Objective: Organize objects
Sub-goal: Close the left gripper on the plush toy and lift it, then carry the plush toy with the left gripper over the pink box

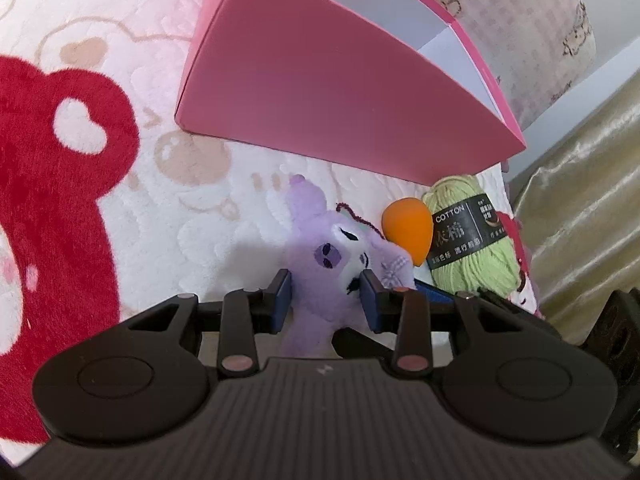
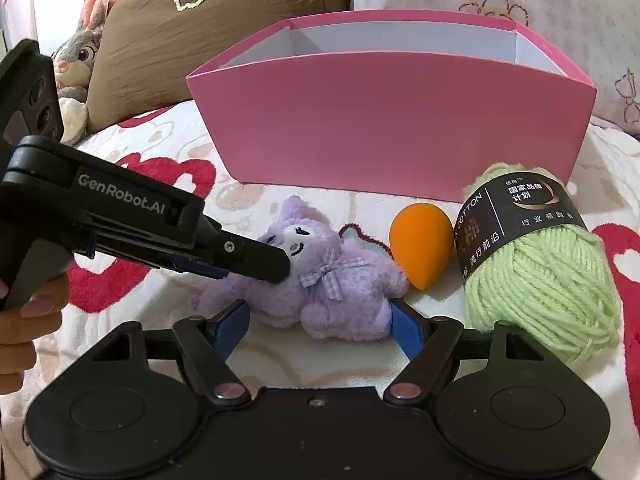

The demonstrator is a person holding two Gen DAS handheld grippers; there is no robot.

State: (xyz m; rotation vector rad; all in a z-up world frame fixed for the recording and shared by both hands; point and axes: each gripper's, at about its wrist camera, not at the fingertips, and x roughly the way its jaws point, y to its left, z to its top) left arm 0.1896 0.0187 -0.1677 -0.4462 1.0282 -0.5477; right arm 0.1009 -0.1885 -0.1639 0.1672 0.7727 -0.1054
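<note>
- Closest in, the left gripper (image 1: 326, 300) has its blue pads pressed into the purple plush toy (image 1: 340, 264), clamped on the soft body just below the face.
- The right gripper (image 2: 320, 326) sits at the plush toy's near side with jaws standing wide, one pad at each flank; whether they touch the fur I can't tell.
- A hand (image 2: 28, 320) grips the left tool's handle, off to the plush toy's left in the right wrist view.
- The plush toy lies on its side on the blanket (image 2: 304, 364), fluffy lilac pile, stitched eyes, a checked bow on the chest.
- Bare blanket lies open in front of the plush toy and away to its left: quilted white fleece with red shapes.
- Just right of the plush toy, an orange teardrop sponge (image 2: 420, 246), smooth and matte, touching or nearly touching it.
- Beyond the sponge from the plush toy, a pale green yarn ball (image 2: 544, 280) with a dark paper band, crowding that side.
- Behind the plush toy, a strip of blanket, then the pink box (image 2: 392, 128): stiff card, white inside, top open, straight rim.
- Behind the box, a brown pillow (image 2: 192, 40) and a grey rabbit toy (image 2: 74, 56).
</note>
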